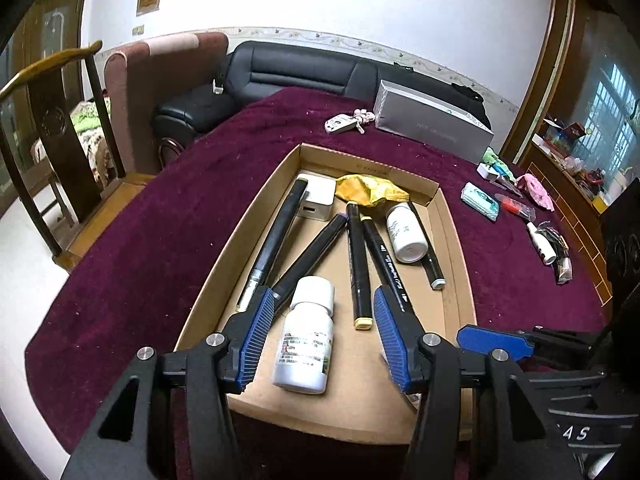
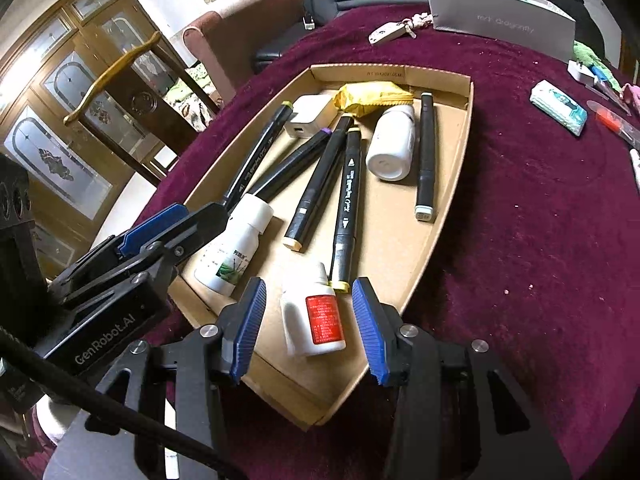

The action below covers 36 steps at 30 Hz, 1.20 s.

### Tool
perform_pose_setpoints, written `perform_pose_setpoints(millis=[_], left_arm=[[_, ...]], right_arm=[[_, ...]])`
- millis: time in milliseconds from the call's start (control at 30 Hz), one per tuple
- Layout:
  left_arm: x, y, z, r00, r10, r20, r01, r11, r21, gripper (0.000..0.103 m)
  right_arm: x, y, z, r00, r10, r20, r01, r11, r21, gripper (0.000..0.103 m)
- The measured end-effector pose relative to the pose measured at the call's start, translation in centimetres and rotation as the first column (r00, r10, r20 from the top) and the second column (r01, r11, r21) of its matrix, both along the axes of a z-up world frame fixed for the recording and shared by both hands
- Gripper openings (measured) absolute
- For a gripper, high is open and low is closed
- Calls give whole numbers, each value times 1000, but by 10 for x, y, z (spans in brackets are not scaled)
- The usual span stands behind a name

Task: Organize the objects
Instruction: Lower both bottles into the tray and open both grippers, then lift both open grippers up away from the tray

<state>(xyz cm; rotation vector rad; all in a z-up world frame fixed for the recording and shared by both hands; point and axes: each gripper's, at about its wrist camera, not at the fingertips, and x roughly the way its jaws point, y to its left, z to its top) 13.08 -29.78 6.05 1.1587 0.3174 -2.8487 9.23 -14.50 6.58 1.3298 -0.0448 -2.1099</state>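
Red-labelled bottle (image 2: 314, 316) shows only from the right wrist, lying loose between that tool's (image 2: 309, 330) parted fingers.

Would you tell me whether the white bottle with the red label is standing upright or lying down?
Lying down: the red-label bottle rests on its side on the cardboard tray floor, between the right gripper's open fingers.
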Motion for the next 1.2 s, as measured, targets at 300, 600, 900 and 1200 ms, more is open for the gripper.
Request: perform_pose_setpoints(millis=[300, 600, 900, 1200], left_arm=[[7, 28, 15, 999, -38, -20, 37, 998, -45, 53], [12, 58, 25, 996, -80, -28, 77, 991, -107, 57], [9, 79, 33, 993, -114, -28, 109, 984, -140, 57], [-4, 117, 31, 981, -192, 1, 189, 968, -165, 61]], right_arm=[[5, 36, 13, 998, -63, -24, 62, 996, -60, 49], [5, 78, 20, 990, -134, -33, 130, 986, -106, 52], [5, 102, 28, 986, -160, -56, 151, 979, -138, 53], [-11, 167, 37, 950, -305, -65, 291, 942, -169, 57]])
